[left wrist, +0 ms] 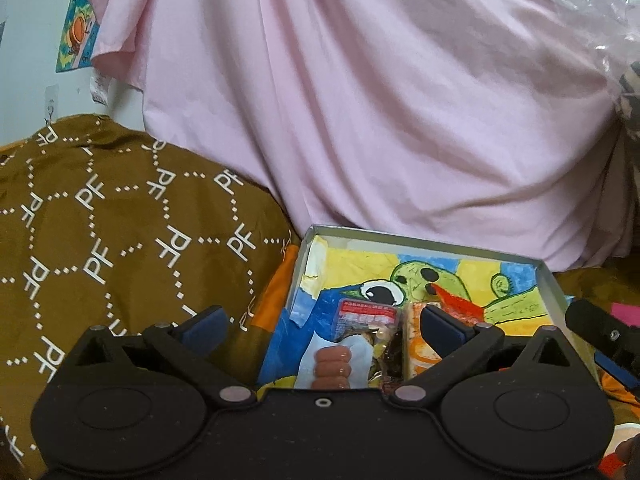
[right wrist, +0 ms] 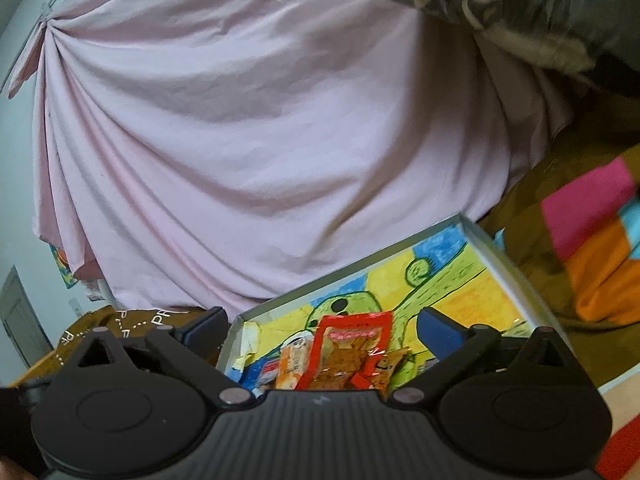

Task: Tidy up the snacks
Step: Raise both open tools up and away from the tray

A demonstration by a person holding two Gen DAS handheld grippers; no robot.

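A shallow silver-rimmed box (left wrist: 424,240) lined with a bright cartoon drawing lies on the bed. In the left wrist view several snack packs rest in its near end: a sausage pack (left wrist: 332,364), a clear pack with a red label (left wrist: 368,316) and an orange pack (left wrist: 416,344). My left gripper (left wrist: 322,320) hovers over them, open, nothing between its pads. The right wrist view shows the same box (right wrist: 476,232) with a red snack bag (right wrist: 348,344) and an orange pack (right wrist: 290,364) inside. My right gripper (right wrist: 320,324) is open above them, holding nothing; part of it (left wrist: 604,336) shows at the left view's right edge.
A large pink sheet (left wrist: 360,100) hangs behind the box. A brown patterned blanket (left wrist: 100,232) bulges at the left. Pink and orange colour-block cloth (right wrist: 592,248) lies to the right of the box. Crinkled clear plastic (left wrist: 600,12) hangs at upper right.
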